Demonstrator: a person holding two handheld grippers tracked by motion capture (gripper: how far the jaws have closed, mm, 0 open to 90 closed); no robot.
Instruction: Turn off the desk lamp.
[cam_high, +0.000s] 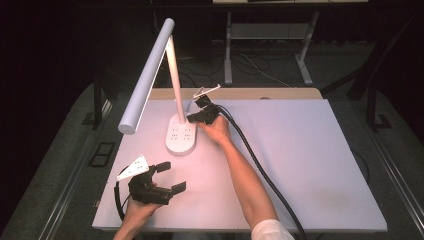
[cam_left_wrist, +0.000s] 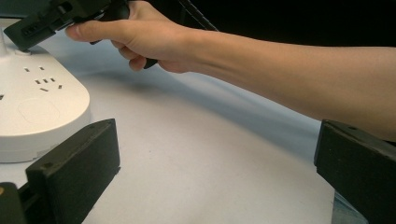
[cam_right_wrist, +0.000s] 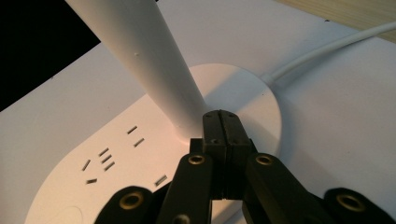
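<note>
A white desk (cam_high: 310, 165) fills the middle of the high view, with a desk lamp (cam_high: 172, 85) at upper left, its long head slanting down-left from the stem. The lamp's oval base (cam_high: 181, 137), bearing socket slots, sits centre-left. The right gripper (cam_high: 194, 117), jaws pressed together and empty, tips just at the stem's foot, is nearer. The left gripper (cam_high: 170, 176), jaws spread, rests at lower left, well apart.
</note>
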